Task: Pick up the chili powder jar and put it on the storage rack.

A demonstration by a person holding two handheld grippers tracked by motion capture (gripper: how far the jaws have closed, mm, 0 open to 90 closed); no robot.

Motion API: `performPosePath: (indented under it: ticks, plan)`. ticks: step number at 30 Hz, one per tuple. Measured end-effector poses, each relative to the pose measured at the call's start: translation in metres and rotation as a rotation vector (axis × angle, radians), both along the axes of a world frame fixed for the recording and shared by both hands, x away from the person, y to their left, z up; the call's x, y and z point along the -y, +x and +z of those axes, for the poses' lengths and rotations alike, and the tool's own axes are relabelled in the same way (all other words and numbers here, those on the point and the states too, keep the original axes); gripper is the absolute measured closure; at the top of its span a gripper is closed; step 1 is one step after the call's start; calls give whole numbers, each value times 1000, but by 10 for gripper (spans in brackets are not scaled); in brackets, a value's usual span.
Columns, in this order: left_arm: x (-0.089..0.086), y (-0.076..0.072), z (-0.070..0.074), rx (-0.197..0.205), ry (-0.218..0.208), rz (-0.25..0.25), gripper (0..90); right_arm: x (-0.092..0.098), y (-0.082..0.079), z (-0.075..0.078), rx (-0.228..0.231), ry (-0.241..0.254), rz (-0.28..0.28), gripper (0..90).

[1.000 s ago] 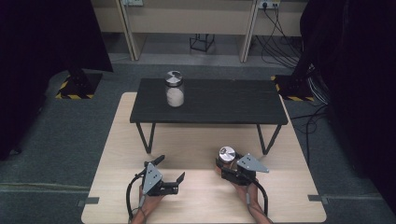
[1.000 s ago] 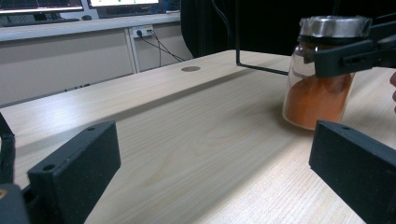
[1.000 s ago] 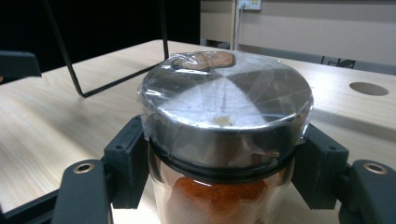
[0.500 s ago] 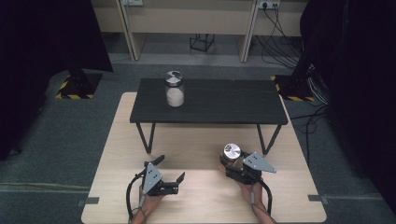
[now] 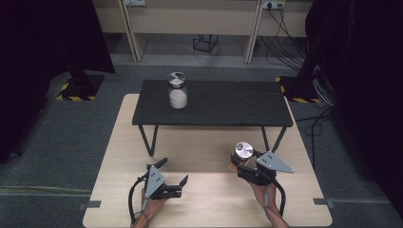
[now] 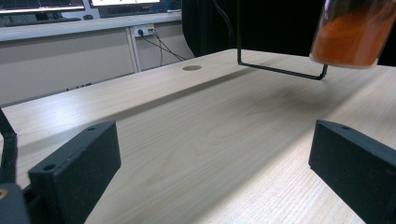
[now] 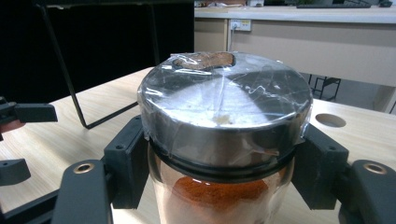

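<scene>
**High view: your right gripper holds the spice jar above the table**

High view shows your right gripper [image 5: 243, 164] clamped on a jar [image 5: 243, 153] of orange powder, near the right front of the wooden table [image 5: 209, 142]. In the right gripper view, both jaws press the glass just under the jar's steel lid [image 7: 224, 112], which is wrapped in clear film. The left gripper view shows the jar's base hanging clear of the tabletop. Your left gripper [image 5: 172, 175] rests low at the left front, jaws spread wide with bare wood between them. On the black bench [image 5: 214, 102] further back stands a second jar [image 5: 177, 90], filled with white powder, well apart from both grippers.
</scene>
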State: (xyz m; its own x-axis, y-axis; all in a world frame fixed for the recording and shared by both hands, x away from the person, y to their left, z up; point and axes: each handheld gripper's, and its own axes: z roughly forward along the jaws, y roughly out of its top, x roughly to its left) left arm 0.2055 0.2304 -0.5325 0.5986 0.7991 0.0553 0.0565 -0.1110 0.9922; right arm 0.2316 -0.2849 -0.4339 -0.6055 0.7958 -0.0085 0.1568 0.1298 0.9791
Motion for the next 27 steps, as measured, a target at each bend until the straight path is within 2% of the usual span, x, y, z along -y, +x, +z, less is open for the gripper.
performPosePath:
  ticks: [8, 26, 27]
  plan:
    - [0, 0, 0, 1, -1, -1, 13, 4, -4, 17, 20, 19, 4, 312]
    - [0, 0, 0, -1, -3, -1, 12, -1, -5, 81, 48, 9, 51, 312]
    - [0, 0, 0, -1, -3, -1, 12, -1, -5, 81, 48, 9, 51, 312]
